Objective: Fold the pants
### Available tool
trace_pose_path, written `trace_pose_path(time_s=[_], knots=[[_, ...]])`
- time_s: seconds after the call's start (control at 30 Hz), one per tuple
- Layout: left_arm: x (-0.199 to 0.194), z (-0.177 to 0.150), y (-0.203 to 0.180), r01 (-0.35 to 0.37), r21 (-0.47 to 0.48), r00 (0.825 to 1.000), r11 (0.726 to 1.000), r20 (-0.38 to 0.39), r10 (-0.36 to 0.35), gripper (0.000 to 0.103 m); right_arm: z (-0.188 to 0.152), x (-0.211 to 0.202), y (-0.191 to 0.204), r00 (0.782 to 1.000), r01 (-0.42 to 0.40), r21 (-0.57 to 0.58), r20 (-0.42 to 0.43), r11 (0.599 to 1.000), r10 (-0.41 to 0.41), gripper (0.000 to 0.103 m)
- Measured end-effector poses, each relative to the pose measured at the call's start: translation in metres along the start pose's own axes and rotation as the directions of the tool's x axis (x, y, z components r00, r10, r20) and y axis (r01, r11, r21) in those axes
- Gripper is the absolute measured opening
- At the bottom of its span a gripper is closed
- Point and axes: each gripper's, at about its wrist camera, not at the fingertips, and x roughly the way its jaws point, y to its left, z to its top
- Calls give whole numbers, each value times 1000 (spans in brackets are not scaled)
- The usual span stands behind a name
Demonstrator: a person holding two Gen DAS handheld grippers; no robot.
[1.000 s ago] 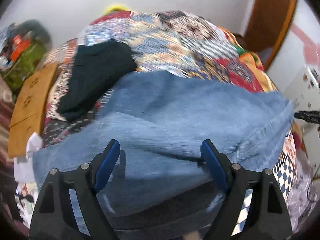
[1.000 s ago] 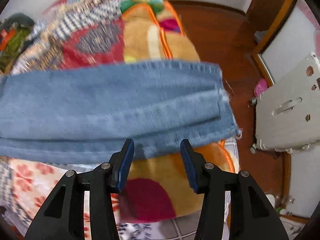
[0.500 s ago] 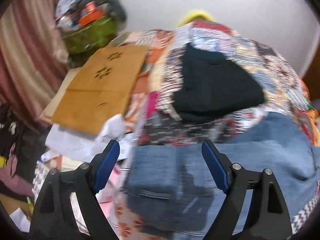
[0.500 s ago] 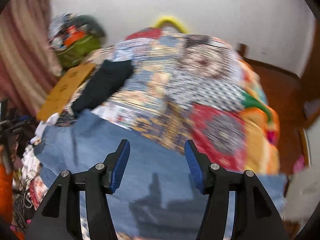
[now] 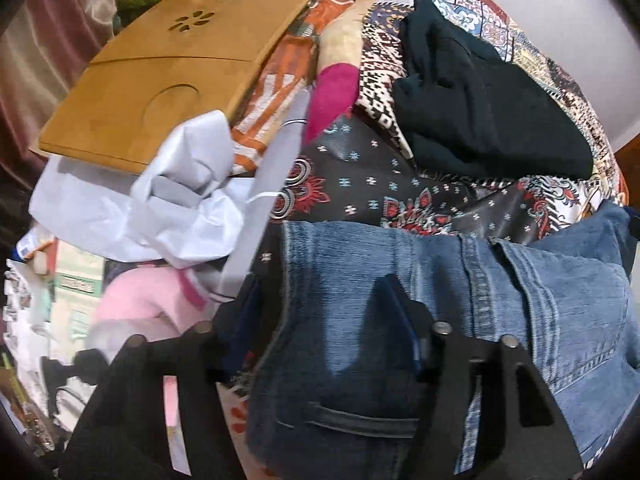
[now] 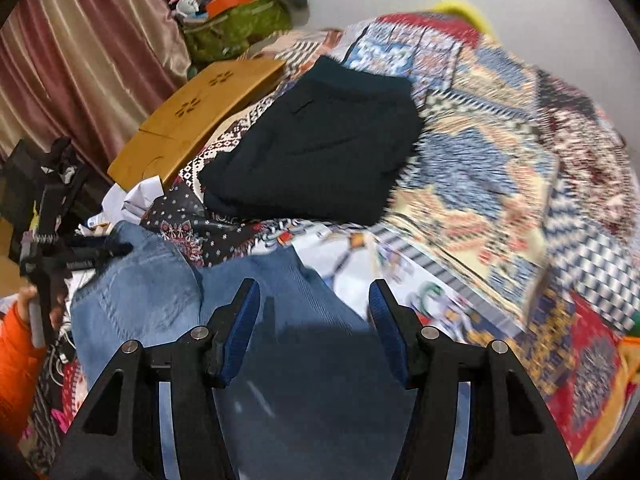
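Blue denim fills the lower part of both wrist views: the jeans lie spread on the patchwork quilt of the bed, directly under and ahead of both grippers.

Our left gripper straddles the left edge of the jeans near the waistband. One blue finger pad lies on top of the denim, while the other finger sits just off the hem to the left, partly behind the cloth. The gap between the two is clear, and we see denim between them, but we cannot tell whether the pads are pressing the cloth or only framing it. A seam and a stitched pocket edge run to the right of that gripper.

Our right gripper hovers above the jeans with its fingers spread well apart and nothing between them; its shadow falls on the denim below. The quilt lies beyond and to the right of it, blurred.

Ahead of both grippers, past the far edge of the jeans, a folded black garment rests on the quilt. Further ahead and to the left sits a wooden board with flower-shaped cut-outs, with crumpled white plastic overlapping its near edge. To the far left of the right gripper, a pink curtain hangs, and an orange sleeve shows at the frame edge.
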Motion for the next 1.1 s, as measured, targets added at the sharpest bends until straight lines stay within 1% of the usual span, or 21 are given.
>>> trace_pose_path(time_s=[0.07, 0.1, 0.13, 0.17, 0.2, 0.23, 0.3, 0.33, 0.4, 0.47, 0.57, 0.63, 0.67, 0.73, 0.77, 0.8, 0.83, 0.9, 0.93, 0.97, 1.1], knots=[[-3, -1, -1, 31, -3, 999, 1000, 7, -31, 44, 5, 14, 0, 999, -35, 22, -39, 999, 36, 51], [-4, -2, -2, 43, -2, 999, 999, 6, -43, 41, 7, 24, -1, 995, -61, 38, -70, 997, 64, 45], [-5, -3, -4, 35, 3, 999, 999, 9, -35, 39, 7, 30, -1, 993, -78, 47, -87, 996, 82, 33], [-8, -5, -7, 7, 18, 1000, 1000, 19, -7, 30, 7, 36, 0, 989, -101, 61, -106, 993, 107, 24], [-10, -7, -9, -19, 28, 1000, 999, 24, 18, 17, 6, 37, 0, 987, -121, 72, -99, 990, 128, 21], [-13, -7, -11, -40, 37, 999, 999, 32, 39, 11, 6, 35, 2, 989, -114, 65, -82, 991, 119, 17], [-24, -9, -12, -48, 51, 997, 998, 66, 45, 5, 6, 25, 8, 995, -94, 31, -36, 995, 95, 13], [-30, -8, -13, -47, 56, 996, 997, 81, 42, 4, 6, 18, 11, 997, -82, 10, 1, 997, 82, 4], [-44, -6, -16, -92, 69, 989, 993, 126, 83, 4, 10, 10, 16, 997, -69, -21, 42, 997, 70, 4], [-55, 0, -16, -126, 66, 979, 990, 167, 114, 4, 17, 5, 22, 996, -21, -63, 83, 998, 26, 4], [-60, 9, -12, -139, 45, 975, 989, 181, 129, 5, 35, -2, 19, 991, -1, -59, 131, 998, 9, 4], [-52, 12, -13, -155, 48, 977, 987, 158, 145, 6, 45, -2, 13, 989, 20, -32, 147, 999, -15, 4], [-44, 12, -14, -174, 59, 977, 983, 133, 165, 12, 48, 5, 12, 992, 42, -33, 118, 999, -38, 6], [-38, 9, -15, -170, 73, 982, 983, 92, 163, 33, 48, 19, 8, 999, 27, -16, 44, 1000, -27, 9], [-40, 5, -14, -165, 72, 984, 984, 82, 159, 53, 47, 24, 7, 1000, 28, 3, 11, 1000, -28, 9], [-43, 0, -14, -154, 67, 985, 986, 84, 148, 67, 44, 24, 4, 999, 35, 17, -4, 999, -35, 9], [-48, -4, -13, -141, 62, 986, 988, 100, 135, 70, 40, 19, 3, 999, 34, 18, 2, 999, -34, 12], [-60, -14, -12, -126, 51, 985, 991, 122, 119, 75, 31, 3, 2, 999, 31, 9, 30, 999, -31, 28], [-63, -18, -12, -122, 46, 986, 992, 121, 115, 76, 24, -12, 1, 998, 41, 6, 54, 999, -42, 39], [-67, -23, -11, -111, 37, 987, 993, 120, 106, 77, 20, -21, -1, 996, 49, 2, 72, 999, -49, 45], [-74, -41, -10, -42, -4, 994, 999, 97, 42, 80, -15, -83, -14, 981, 103, 3, 166, 995, -102, 50]])
